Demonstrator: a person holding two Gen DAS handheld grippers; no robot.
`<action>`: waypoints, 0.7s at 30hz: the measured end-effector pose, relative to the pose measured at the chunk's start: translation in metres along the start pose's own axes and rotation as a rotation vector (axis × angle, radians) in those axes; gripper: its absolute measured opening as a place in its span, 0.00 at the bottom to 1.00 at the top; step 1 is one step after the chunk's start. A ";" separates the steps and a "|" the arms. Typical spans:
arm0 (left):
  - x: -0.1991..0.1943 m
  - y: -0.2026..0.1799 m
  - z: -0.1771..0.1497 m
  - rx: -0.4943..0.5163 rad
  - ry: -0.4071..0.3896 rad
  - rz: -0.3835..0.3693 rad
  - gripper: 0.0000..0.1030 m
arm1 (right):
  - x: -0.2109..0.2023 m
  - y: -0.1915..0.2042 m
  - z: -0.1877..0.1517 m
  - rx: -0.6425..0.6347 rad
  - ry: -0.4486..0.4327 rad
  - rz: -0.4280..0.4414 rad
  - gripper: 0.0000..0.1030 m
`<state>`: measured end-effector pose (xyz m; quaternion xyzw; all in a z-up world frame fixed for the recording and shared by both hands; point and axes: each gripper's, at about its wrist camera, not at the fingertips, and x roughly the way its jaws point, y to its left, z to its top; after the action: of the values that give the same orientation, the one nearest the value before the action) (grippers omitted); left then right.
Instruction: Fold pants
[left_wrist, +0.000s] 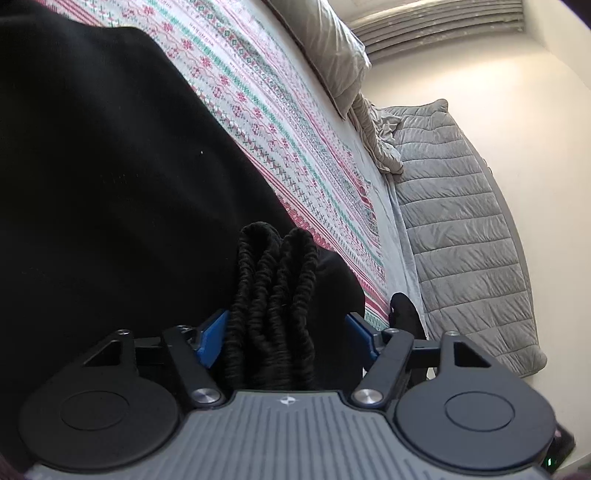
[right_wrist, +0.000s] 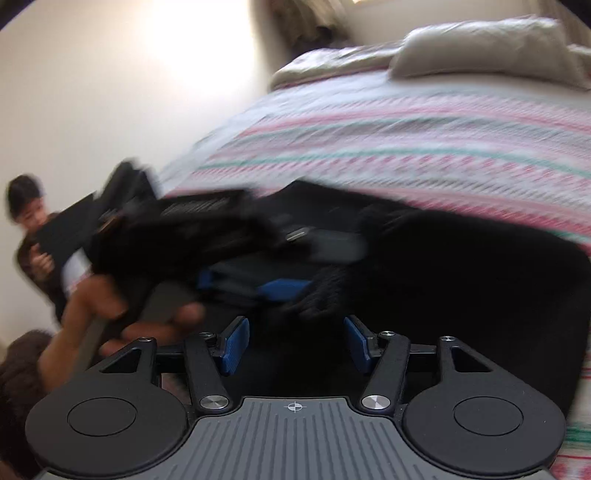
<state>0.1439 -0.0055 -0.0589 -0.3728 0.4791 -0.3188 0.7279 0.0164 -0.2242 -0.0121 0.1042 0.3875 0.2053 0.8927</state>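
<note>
We saw the soft black fabric pants (left_wrist: 110, 166) spread on the striped pink-and-green knitted bedspread (left_wrist: 280, 122), limp and light, best gripped at the ribbed elastic waistband (left_wrist: 273, 295). The left claw (left_wrist: 284, 332) bracketed that bunched waistband (a firm pinch we could not confirm); the right claw (right_wrist: 295, 343) stood apart, empty. Pale walls and pillows lay beyond.

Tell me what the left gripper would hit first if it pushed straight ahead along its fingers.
The left gripper would meet the bunched black ribbed waistband of the black pants first; it already lies between the blue fingers. Beyond it, probably the patterned bedspread.
</note>
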 end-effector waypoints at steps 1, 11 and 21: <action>0.000 0.000 0.000 -0.002 -0.001 0.004 0.65 | 0.003 0.004 -0.001 -0.016 0.003 0.023 0.56; -0.001 -0.018 -0.009 0.112 -0.051 0.093 0.23 | -0.028 0.002 -0.001 -0.015 -0.017 -0.018 0.56; -0.056 -0.036 -0.009 0.239 -0.225 0.218 0.23 | -0.057 -0.035 -0.004 0.086 -0.080 -0.195 0.60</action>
<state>0.1124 0.0194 -0.0050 -0.2630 0.3909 -0.2491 0.8462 -0.0120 -0.2809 0.0098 0.1123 0.3683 0.0964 0.9179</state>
